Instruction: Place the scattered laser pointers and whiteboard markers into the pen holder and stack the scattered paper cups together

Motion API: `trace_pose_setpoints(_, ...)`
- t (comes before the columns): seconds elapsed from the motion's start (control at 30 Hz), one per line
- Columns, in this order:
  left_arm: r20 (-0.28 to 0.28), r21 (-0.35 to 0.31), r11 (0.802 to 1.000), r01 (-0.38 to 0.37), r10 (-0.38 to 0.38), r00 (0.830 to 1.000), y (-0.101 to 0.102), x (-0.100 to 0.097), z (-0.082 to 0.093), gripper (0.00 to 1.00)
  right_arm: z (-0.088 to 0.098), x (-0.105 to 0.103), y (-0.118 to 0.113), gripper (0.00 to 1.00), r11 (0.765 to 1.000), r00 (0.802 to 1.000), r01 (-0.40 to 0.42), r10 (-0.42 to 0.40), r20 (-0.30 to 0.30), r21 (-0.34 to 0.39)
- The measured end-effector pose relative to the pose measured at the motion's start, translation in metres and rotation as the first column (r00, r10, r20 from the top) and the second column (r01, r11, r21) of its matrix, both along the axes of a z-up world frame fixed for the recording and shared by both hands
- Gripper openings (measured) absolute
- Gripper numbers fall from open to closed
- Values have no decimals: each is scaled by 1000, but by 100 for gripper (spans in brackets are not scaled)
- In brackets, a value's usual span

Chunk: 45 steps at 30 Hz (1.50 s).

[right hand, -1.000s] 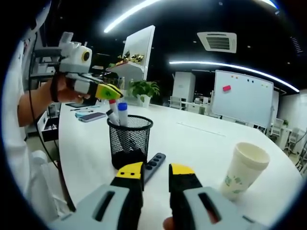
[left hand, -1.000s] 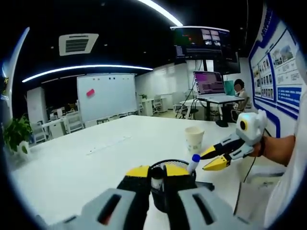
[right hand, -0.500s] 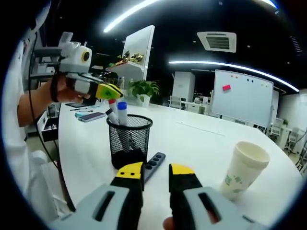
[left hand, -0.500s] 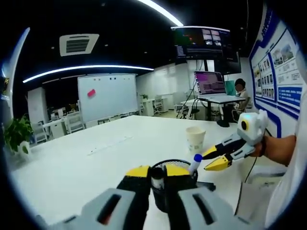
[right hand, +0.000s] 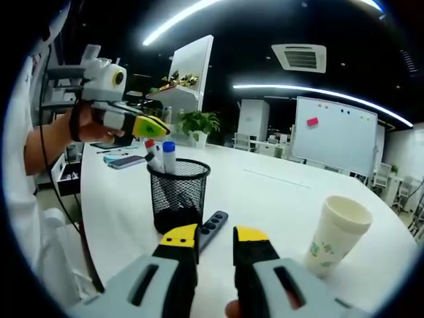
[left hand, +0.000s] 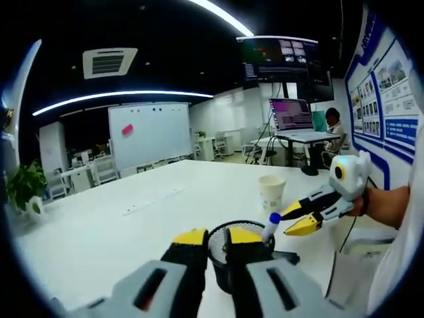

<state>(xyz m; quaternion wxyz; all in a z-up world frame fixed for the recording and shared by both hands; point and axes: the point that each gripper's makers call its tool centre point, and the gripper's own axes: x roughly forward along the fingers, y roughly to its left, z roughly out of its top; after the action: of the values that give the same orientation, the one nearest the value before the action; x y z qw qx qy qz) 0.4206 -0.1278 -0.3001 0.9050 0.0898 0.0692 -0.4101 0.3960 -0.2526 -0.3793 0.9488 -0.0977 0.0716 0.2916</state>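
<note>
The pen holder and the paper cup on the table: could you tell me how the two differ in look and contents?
The pen holder is black wire mesh, see-through and straight-walled; the paper cup is solid pale paper with a small green print, widening toward its rim. The pen holder has markers standing in it; what the paper cup holds cannot be told. Both stand upright, mouths open, on the white table.

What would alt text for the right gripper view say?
A black mesh pen holder holding markers stands on a white table, with another hand-held gripper poised above it. A dark remote-like pointer lies beside it; a paper cup stands right.
</note>
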Motion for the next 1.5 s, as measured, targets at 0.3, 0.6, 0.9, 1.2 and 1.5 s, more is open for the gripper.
trace_pose_setpoints(0.3, 8, -17, 1000, -11, 11, 1000, 2, 2, 4, 19, 2, 1, 1, 20, 1000, 1000, -3, 3, 3, -3)
trace_pose_setpoints(0.6, 15, -45, 999, -15, 16, 1000, 5, 1, 10, 27, 3, 1, 1, 20, 1000, 1000, -5, 5, 3, -7)
trace_pose_setpoints(0.9, 19, -43, 999, -19, 20, 1000, 5, 1, 9, 38, 3, 2, 3, 20, 1000, 1000, -10, 10, 3, -13)
trace_pose_setpoints(1.2, 9, -21, 999, -24, 24, 1000, 9, 1, 4, 53, 2, 2, 5, 20, 1000, 1000, -13, 13, 0, -13)
trace_pose_setpoints(1.5, -11, -4, 999, -46, 46, 999, 14, 1, -1, 63, 1, 1, 5, 20, 1000, 1000, -13, 13, -3, -11)
